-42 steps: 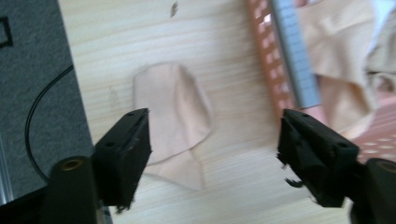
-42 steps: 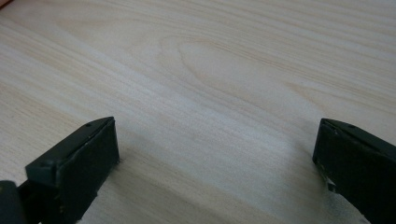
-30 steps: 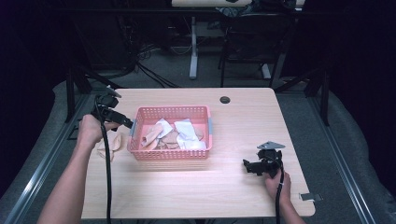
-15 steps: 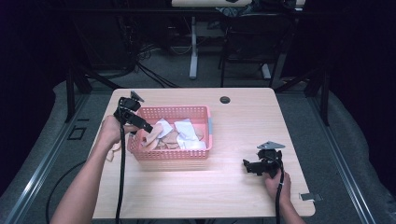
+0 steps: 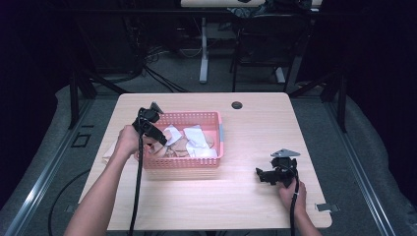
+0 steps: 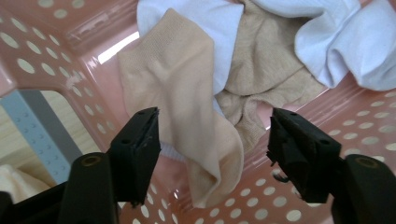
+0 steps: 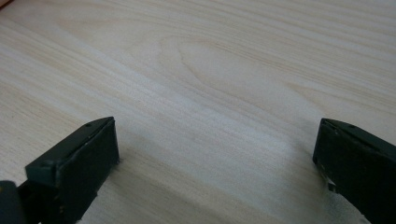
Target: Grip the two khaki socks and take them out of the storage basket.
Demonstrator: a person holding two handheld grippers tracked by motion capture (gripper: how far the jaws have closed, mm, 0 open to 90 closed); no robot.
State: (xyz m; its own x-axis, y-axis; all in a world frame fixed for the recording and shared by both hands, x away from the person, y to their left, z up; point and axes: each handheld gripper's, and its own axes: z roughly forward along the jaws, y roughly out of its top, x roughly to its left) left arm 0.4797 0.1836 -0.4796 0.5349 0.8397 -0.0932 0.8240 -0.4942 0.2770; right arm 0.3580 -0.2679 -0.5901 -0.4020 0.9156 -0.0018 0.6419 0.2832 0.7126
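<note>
Beige sock (image 6: 187, 93): short ankle cut, fine ribbed knit, limp and folded over itself, lying in the pink basket (image 5: 216, 129) — directly between the left gripper's (image 6: 212, 140) fingers, its lower end hanging nearer the left finger (image 6: 140, 149). That gripper's jaws have just been closing; they stand partly apart and the pads do not yet press the sock. Beyond the fingertips lie a second beige sock (image 6: 261, 70) of coarser knit and crumpled white socks (image 6: 336, 42). The basket is moulded plastic, its walls and floor perforated with round holes. No writing is legible on anything.

Right gripper (image 7: 215, 149): fingers spread wide with nothing between them — low over bare, pale wood-grain table (image 7: 210, 60), well apart from the basket.
</note>
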